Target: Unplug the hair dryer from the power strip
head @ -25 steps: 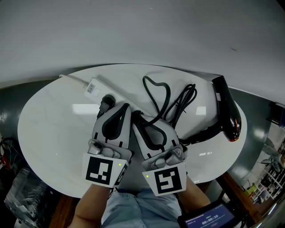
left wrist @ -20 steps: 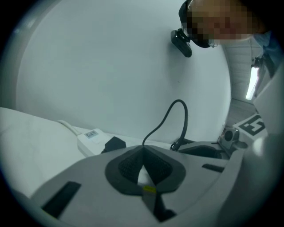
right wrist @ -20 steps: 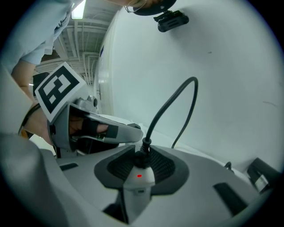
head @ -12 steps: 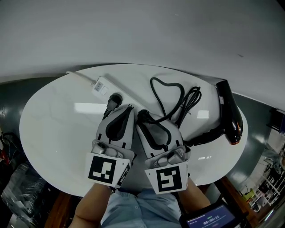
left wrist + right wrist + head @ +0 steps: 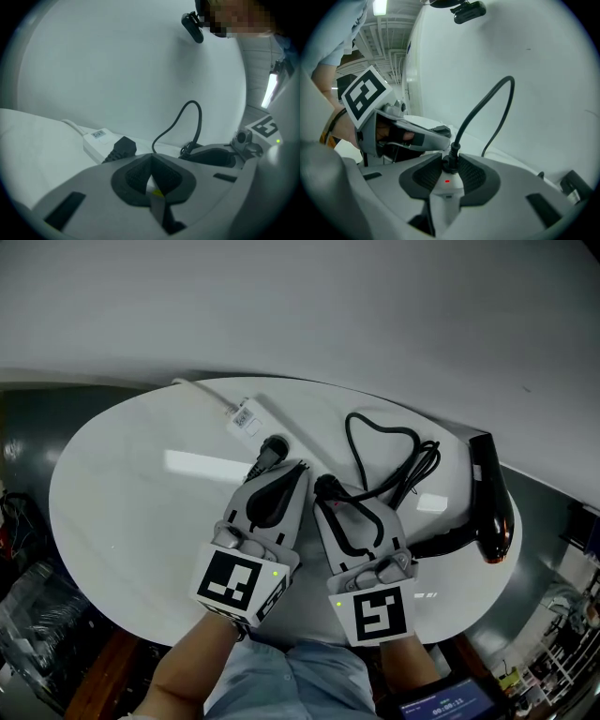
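- Plug (image 5: 272, 448): seated in the power strip (image 5: 244, 416), just beyond your left gripper (image 5: 150, 158), jaws closed and empty.
- Cord (image 5: 487, 101): pinched by your right gripper (image 5: 451, 164), jaws just narrowed.
- Hair dryer (image 5: 494, 512): at the table (image 5: 141, 512)'s right edge.

The surface (image 5: 122, 512) and the power strip (image 5: 246, 417) are white. The plug (image 5: 270, 450), the cord (image 5: 380, 442) and the hair dryer (image 5: 492, 512) are black, the dryer with an orange-red glint. The left claw (image 5: 300, 467) and the right claw (image 5: 324, 487) are grey with black pads (image 5: 424, 177), each carrying a cube patterned in black-and-white squares.

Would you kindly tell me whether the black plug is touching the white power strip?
Touching. The left gripper view shows the black plug seated against the power strip, with no gap visible.
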`<action>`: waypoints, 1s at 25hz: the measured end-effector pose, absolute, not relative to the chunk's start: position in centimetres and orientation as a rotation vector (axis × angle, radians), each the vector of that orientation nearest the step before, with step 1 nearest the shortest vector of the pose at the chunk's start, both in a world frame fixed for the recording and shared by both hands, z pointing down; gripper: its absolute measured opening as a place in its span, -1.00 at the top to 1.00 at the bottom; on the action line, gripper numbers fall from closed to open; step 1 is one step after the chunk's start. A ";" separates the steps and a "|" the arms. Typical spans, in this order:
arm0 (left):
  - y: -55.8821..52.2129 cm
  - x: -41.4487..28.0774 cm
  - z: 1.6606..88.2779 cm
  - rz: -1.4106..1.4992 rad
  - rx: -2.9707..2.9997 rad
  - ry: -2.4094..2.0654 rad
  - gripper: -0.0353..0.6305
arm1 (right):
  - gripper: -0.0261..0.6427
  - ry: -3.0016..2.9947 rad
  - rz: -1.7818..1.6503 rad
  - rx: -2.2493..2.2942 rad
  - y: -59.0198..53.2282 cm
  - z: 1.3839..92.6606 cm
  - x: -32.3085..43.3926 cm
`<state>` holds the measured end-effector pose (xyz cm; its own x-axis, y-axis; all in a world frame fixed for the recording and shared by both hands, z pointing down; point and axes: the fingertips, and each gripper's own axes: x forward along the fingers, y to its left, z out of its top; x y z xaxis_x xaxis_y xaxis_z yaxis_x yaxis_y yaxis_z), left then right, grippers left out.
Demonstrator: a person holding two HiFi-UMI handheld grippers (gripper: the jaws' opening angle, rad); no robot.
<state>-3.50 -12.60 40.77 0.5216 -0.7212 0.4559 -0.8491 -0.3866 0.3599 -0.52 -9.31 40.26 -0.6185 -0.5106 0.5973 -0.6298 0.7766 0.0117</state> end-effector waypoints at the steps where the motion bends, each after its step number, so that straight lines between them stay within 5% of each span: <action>1: -12.6 -3.4 40.8 0.302 2.210 -1.270 0.90 | 0.60 -2.424 0.318 0.923 -9.9 39.5 -0.5; 25: -12.6 -3.2 41.0 0.302 2.239 -1.211 0.90 | 0.79 -2.409 0.207 0.809 -9.6 39.9 -0.8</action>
<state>-3.16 -12.59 41.04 0.5644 -0.6937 0.4474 -0.8226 -0.4272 0.3753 -0.75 -9.58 39.89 -0.6456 -0.5031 0.5745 -0.5939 0.8037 0.0364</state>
